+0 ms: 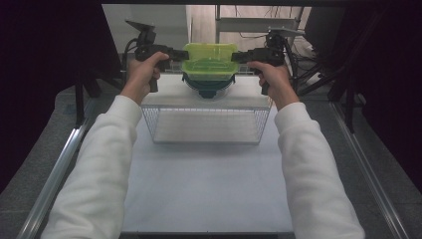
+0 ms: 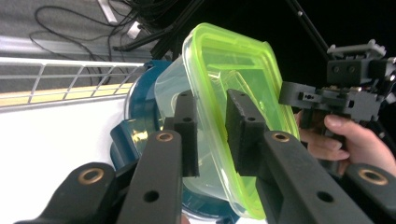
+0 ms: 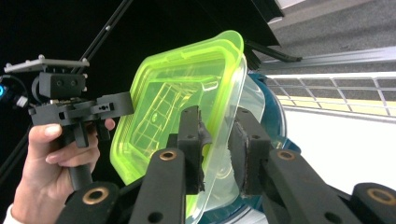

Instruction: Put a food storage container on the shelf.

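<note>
Count on inspection: one clear plastic food container with a bright yellow-green lid (image 1: 209,59). One dark teal round plastic container (image 1: 208,88) sits beneath it. One white wire-mesh rectangular basket (image 1: 206,124) stands on one white table (image 1: 206,189). Two black two-jaw handheld grippers are present: one left gripper (image 1: 175,53) and one right gripper (image 1: 241,56). Two hands and two white sleeves are in view.

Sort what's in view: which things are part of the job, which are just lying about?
In the job:
green-lidded container, gripped at both ends
left gripper
right gripper
blue container underneath
wire basket, perhaps

Lying about:
cables on the floor
</note>
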